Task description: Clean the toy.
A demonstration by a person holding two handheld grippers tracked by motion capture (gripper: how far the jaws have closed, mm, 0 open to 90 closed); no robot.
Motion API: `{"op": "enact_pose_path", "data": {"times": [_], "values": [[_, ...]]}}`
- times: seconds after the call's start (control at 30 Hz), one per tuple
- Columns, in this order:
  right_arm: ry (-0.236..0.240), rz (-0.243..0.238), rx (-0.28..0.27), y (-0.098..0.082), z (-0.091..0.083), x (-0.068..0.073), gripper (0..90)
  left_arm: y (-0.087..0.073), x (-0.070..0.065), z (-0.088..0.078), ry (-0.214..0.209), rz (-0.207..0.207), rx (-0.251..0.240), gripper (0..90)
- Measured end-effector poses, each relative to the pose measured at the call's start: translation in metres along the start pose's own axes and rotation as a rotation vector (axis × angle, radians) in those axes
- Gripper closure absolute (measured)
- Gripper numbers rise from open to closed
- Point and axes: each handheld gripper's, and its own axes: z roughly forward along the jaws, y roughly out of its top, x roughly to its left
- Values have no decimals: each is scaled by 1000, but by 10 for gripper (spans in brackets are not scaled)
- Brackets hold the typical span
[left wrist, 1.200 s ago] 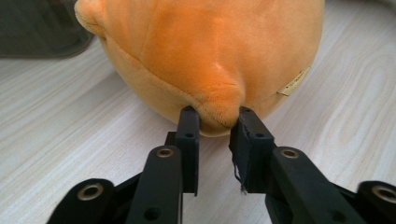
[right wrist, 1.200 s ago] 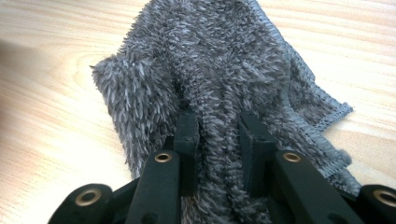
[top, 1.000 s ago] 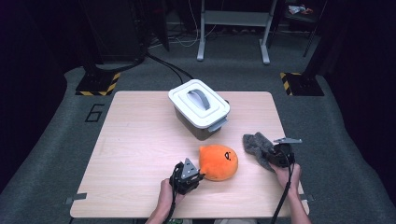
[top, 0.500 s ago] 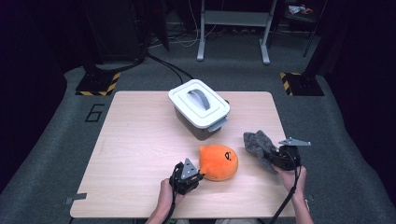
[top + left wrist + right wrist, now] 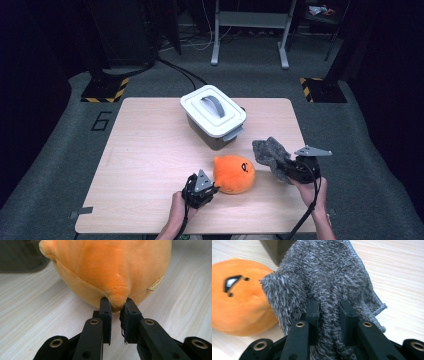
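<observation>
1. High view: the left gripper (image 5: pixel 201 188) pinches a small fold of the orange plush toy (image 5: pixel 234 173), which lies on the table (image 5: pixel 150 165) just ahead of it.
2. The right gripper (image 5: pixel 292 170) clamps the grey fluffy cloth (image 5: pixel 270 152), bunched just ahead of its jaws.
3. Risk: that thin plush pinch may slip if pulled; the hanging cloth may snag the lidded box (image 5: pixel 214 116).
4. The toy's tag (image 5: pixel 155 284) is unreadable.

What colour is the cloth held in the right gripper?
Grey cloth; the right gripper view shows it best.

Wooden table (image 5: pixel 150 165): lidded box (image 5: pixel 214 116), orange plush (image 5: pixel 234 173).
</observation>
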Motion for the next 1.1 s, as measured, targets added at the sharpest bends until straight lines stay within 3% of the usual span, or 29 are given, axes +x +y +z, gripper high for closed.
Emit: {"op": "enact_pose_path", "data": {"times": [0.2, 0.47, 0.7, 1.0, 1.1], "values": [[23, -34, -11, 7, -3, 10, 724, 5, -2, 0, 7, 2, 1, 796], [63, -103, -10, 21, -3, 34, 723, 11, -3, 0, 7, 13, 11, 796], [123, -178, 6, 33, 7, 65, 721, 13, -4, 0, 10, 18, 6, 797], [169, -250, 12, 44, 19, 96, 720, 17, -4, 0, 6, 20, 1, 798], [169, -260, 19, 45, 22, 100, 720, 18, -5, 1, 6, 25, -6, 798]]}}
